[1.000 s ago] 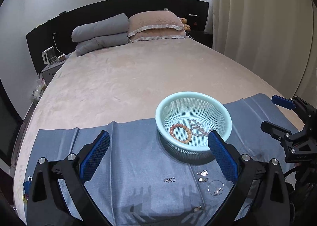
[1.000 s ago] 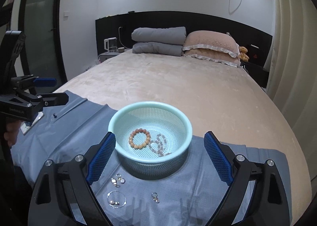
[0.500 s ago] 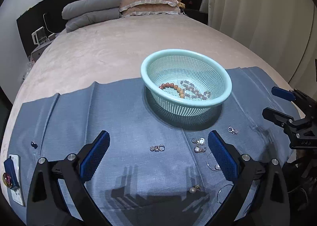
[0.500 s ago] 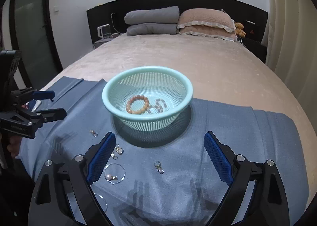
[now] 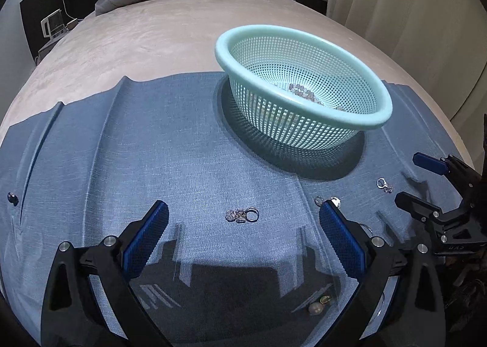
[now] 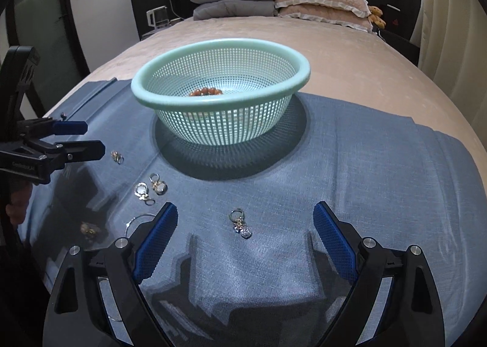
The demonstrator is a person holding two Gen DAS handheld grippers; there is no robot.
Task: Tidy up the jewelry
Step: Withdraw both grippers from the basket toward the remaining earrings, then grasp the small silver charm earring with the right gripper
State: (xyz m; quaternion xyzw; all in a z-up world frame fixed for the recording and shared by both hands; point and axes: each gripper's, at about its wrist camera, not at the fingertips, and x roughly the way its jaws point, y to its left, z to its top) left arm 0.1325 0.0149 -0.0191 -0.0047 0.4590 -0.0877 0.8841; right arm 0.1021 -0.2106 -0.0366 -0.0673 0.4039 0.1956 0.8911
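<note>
A mint green mesh basket (image 5: 374, 121) (image 6: 170, 103) stands on a blue cloth (image 5: 152, 149) (image 6: 365, 164) and holds bead bracelets (image 6: 205, 91). Small earrings lie loose on the cloth. My left gripper (image 5: 243, 225) is open, low over one crystal earring (image 5: 242, 214), which lies between its fingers. My right gripper (image 6: 245, 225) is open, low over another crystal earring (image 6: 240, 224) between its fingers. Each gripper shows in the other's view, the left (image 6: 80, 138) and the right (image 5: 423, 185).
A pair of round earrings (image 6: 150, 188) and a hoop (image 6: 134, 220) lie left of my right gripper. A pearl earring (image 5: 315, 308) lies near the cloth's front edge. The cloth covers a beige bed (image 6: 350, 51) with pillows (image 6: 319, 2) at the head.
Both grippers have come down and forward toward the cloth. Each now has an earring between its open fingers, and the basket looks nearer and larger.
</note>
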